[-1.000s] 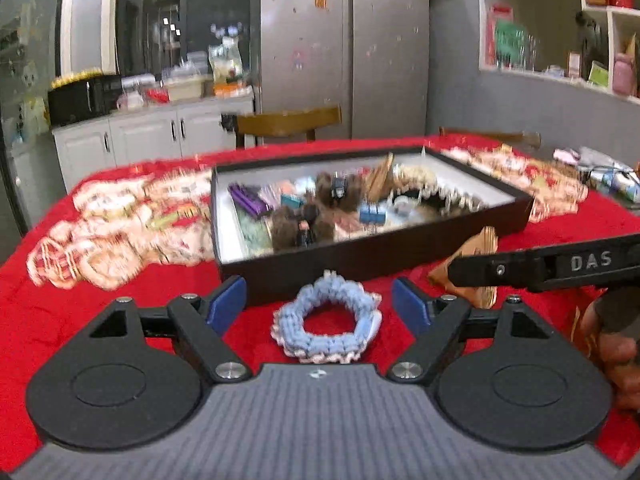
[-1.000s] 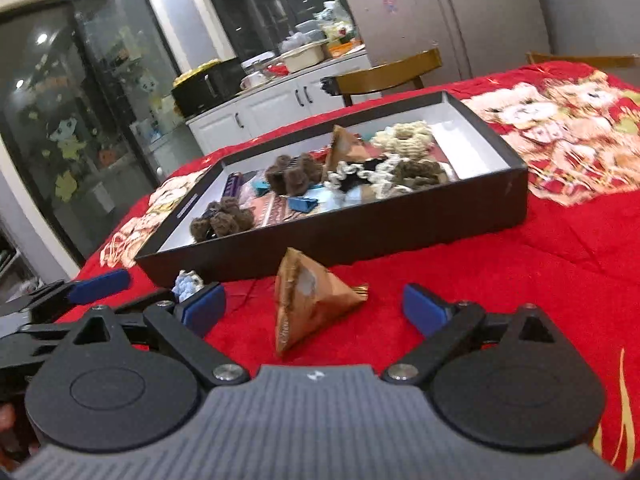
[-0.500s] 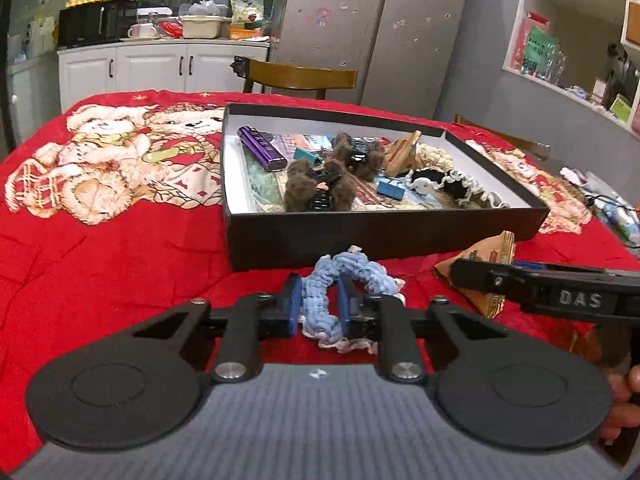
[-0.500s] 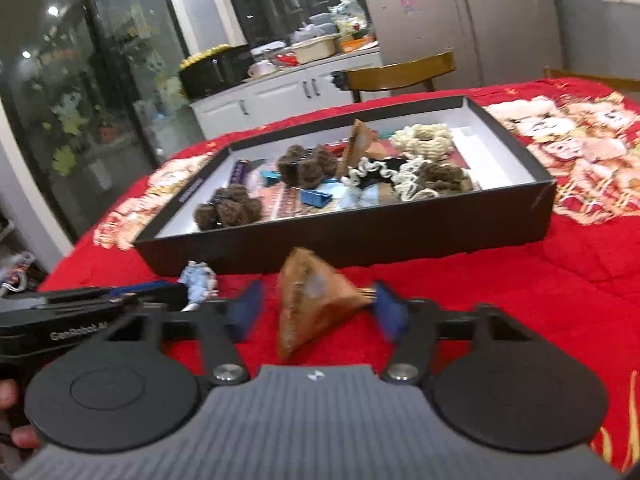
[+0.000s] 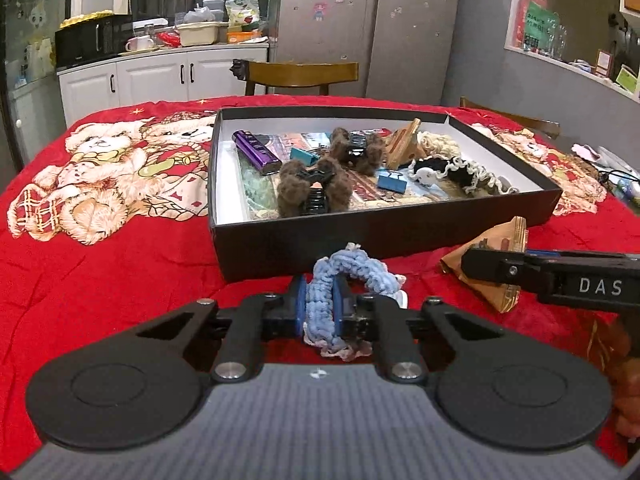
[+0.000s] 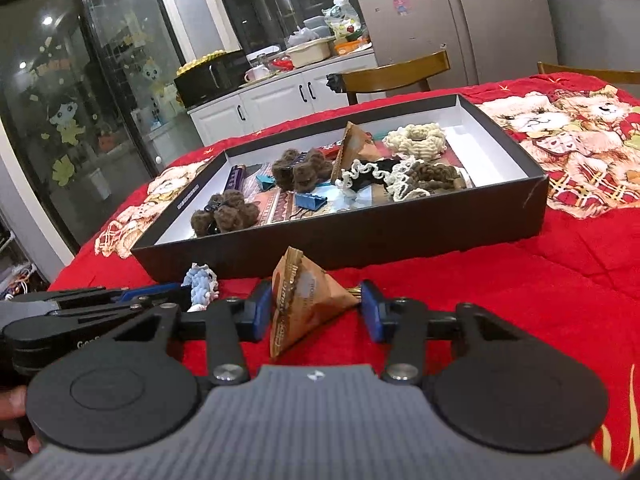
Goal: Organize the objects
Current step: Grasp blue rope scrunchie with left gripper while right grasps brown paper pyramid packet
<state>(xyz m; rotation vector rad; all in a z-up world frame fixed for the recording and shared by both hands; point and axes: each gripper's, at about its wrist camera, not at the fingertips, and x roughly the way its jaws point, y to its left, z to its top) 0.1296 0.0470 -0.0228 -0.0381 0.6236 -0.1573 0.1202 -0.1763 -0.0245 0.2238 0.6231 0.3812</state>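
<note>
A light blue knitted scrunchie [image 5: 348, 264] stands on edge on the red cloth, just before the black box [image 5: 360, 236]. My left gripper [image 5: 319, 300] is shut on its near side, blue pads pressing the yarn. In the right wrist view a brown pyramid packet [image 6: 308, 292] sits between the pads of my right gripper [image 6: 316, 310], which is shut on it. The packet's tip touches the right pad. The two grippers are side by side: the right gripper [image 5: 472, 266] reaches in from the right, and the left gripper [image 6: 176, 294] with the scrunchie [image 6: 200, 284] shows at the left.
The box [image 6: 360, 240] holds brown fuzzy clips [image 5: 312, 188], a purple bar [image 5: 256, 152], blue binder clips [image 5: 392, 180], cream and black scrunchies [image 6: 416, 140] and another brown packet [image 6: 354, 144]. A wooden chair [image 5: 300, 74] stands behind the table. A hand [image 5: 628, 400] grips the right tool.
Both grippers have closed from wide open: the left onto the blue scrunchie, which now stands on edge, the right onto the brown packet. The left gripper shifted slightly.
</note>
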